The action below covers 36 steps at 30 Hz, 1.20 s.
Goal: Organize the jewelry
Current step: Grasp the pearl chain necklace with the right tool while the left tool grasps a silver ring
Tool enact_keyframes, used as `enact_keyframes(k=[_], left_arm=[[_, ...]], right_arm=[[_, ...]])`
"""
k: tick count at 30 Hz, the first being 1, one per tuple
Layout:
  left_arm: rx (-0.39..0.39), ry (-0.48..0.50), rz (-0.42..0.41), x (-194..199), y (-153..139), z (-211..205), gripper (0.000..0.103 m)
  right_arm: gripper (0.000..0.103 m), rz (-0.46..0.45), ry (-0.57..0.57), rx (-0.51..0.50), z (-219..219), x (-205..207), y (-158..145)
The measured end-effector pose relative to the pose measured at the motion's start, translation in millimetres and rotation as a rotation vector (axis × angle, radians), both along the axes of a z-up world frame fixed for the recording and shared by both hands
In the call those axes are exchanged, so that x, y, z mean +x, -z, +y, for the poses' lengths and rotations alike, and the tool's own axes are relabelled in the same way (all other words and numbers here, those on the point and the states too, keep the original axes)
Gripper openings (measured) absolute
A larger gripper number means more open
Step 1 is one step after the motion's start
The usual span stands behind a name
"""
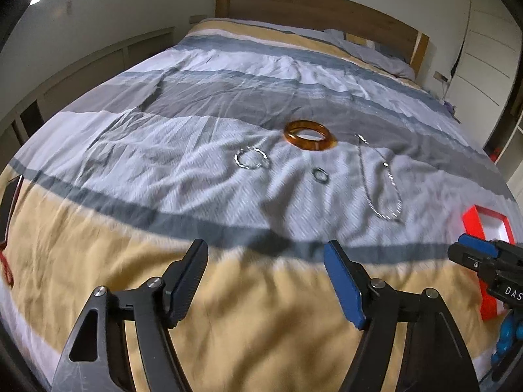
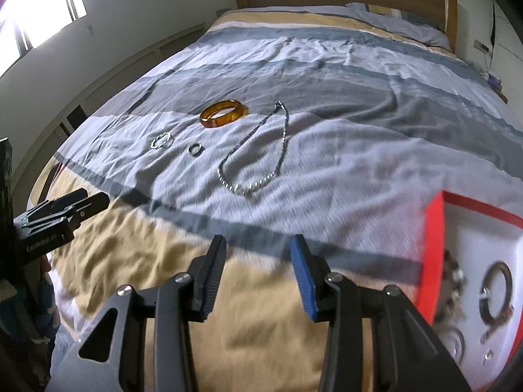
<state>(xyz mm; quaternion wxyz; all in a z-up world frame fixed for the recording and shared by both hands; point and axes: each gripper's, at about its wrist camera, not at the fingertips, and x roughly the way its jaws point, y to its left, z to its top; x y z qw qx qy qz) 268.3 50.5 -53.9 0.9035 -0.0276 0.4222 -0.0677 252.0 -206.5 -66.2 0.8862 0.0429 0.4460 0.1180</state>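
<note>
Necklace: silver chain, laid as a long narrow loop on the pale stripe of the bedspread; long axis runs from clasp end at upper centre of right-wrist frame down to rounded end at mid-centre, leaning slightly left; in left-wrist view it sits right of centre, long axis near vertical in frame
Amber bangle: lying flat, hole up, on the grey/pale stripe border, centre of left-wrist frame; upper-left of centre in right-wrist view; near the necklace's clasp end, apart from it
Silver bracelet: small wavy ring, flat, left of and below the bangle; in right view
Small ring: flat, btwn bracelet and necklace, below bangle;
Red box: open, white inside, lower right of right-wrist frame, on the bed; holds a dark bangle plus other pieces too blurred to name; seen at right edge in left view
Left gripper: fingers spread wide, nothing btwn them, over the tan stripe at bottom of frame, pointing toward the jewelry; touches nothing; also visible at left edge of right view, where its fingertips show side-on
Right gripper: fingers apart, moderate gap, holding nothing, over tan/grey stripe border, well short of necklace; red box just to its right; gap not readable in left view
Sharpness: both views motion-blurred near bottom
</note>
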Motion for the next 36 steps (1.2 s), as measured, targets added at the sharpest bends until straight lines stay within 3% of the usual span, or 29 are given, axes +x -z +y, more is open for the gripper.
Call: enact_keyframes(k=[11, 19, 27, 36], left_arm=[[-0.023, -0.011, 0.018, 75, 17, 18, 0.072], [-0.091, 0.054, 0.008, 92, 21, 2, 0.072], [-0.111, 0.225, 0.013, 100, 28, -37, 0.051], [-0.066, 0.332, 0.053, 118, 48, -66, 0.043]], right_arm=[[0.049, 0.004, 0.02, 0.033, 5, 67, 16], [0.049, 0.005, 0.022, 0.047, 10, 97, 27], [0.049, -0.005, 0.04, 0.071, 3, 137, 29], [0.049, 0.027, 0.001, 0.07, 16, 183, 40]])
